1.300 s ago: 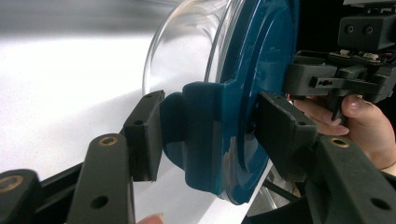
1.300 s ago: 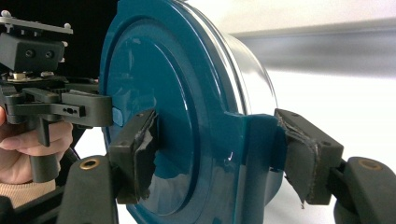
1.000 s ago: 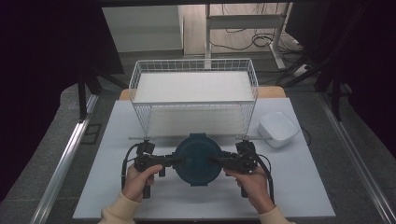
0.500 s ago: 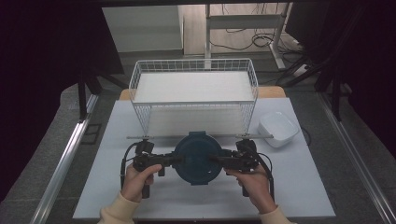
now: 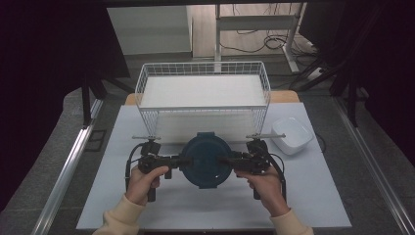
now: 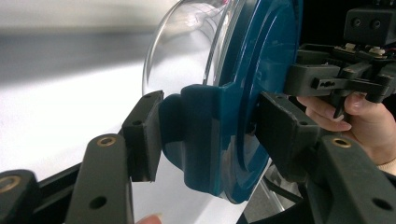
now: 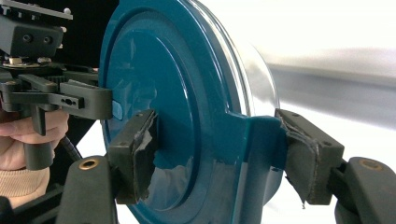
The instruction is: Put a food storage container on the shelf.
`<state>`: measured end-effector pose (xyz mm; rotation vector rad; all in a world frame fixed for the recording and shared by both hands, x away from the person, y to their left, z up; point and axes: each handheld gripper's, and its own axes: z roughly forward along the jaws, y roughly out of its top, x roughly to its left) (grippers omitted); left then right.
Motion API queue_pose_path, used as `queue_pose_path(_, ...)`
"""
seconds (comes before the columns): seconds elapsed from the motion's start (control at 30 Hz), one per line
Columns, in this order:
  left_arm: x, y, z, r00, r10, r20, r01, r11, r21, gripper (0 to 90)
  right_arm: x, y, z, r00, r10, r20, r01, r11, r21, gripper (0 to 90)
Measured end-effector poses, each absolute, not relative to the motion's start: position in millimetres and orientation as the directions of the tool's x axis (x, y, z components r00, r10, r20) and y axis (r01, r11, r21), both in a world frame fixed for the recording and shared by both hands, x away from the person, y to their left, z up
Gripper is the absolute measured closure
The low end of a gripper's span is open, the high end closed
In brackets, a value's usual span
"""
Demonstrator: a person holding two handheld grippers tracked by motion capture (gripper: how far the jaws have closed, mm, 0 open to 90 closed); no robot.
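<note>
A round clear container with a teal lid (image 5: 206,159) sits between my two grippers at the middle of the white table. My left gripper (image 5: 182,160) holds its left side, with the pads closed on the lid's teal side flap (image 6: 201,130). The clear bowl (image 6: 187,51) bulges away from the lid in the left gripper view. From the other side, my right gripper (image 5: 230,160) clamps the lid's right flap (image 7: 257,154), one pad on the lid's face (image 7: 159,70) and one on the flap's outside. A hand holds each gripper.
A white wire basket (image 5: 203,105) stands right behind the container. A white square dish (image 5: 292,135) lies to the right of the basket's front corner. Bare white tabletop (image 5: 195,205) lies between my forearms, and dark floor surrounds the table.
</note>
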<state>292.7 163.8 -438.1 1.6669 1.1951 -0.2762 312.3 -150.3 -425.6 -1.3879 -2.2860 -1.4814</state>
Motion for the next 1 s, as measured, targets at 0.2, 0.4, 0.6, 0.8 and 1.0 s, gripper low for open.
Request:
queue_pose_path(0.2,297.2,164.2,-419.9,0.496,0.571,-0.654,0.790,0.017,0.613,43.2,316.0,-150.1,-407.3,-0.597,0.635,0.490,0.699,0.112,0.707,32.9)
queue_pose_path(0.4,305.6,165.6,-400.2,0.514,0.567,-0.643,0.776,0.012,0.631,43.2,323.2,-148.7,-385.3,-0.612,0.636,0.469,0.679,0.120,0.724,32.9)
queue_pose_path(0.6,311.0,166.3,-390.6,0.521,0.564,-0.641,0.770,0.013,0.637,43.2,328.8,-147.8,-373.9,-0.615,0.638,0.463,0.673,0.119,0.730,32.9)
queue_pose_path(0.8,314.6,165.5,-382.9,0.523,0.564,-0.639,0.765,0.020,0.643,43.2,333.8,-148.4,-363.5,-0.614,0.640,0.462,0.673,0.119,0.730,32.9)
queue_pose_path(1.0,319.4,164.4,-372.2,0.536,0.566,-0.627,0.756,0.009,0.655,43.2,337.2,-150.0,-353.9,-0.615,0.638,0.463,0.672,0.117,0.731,33.2)
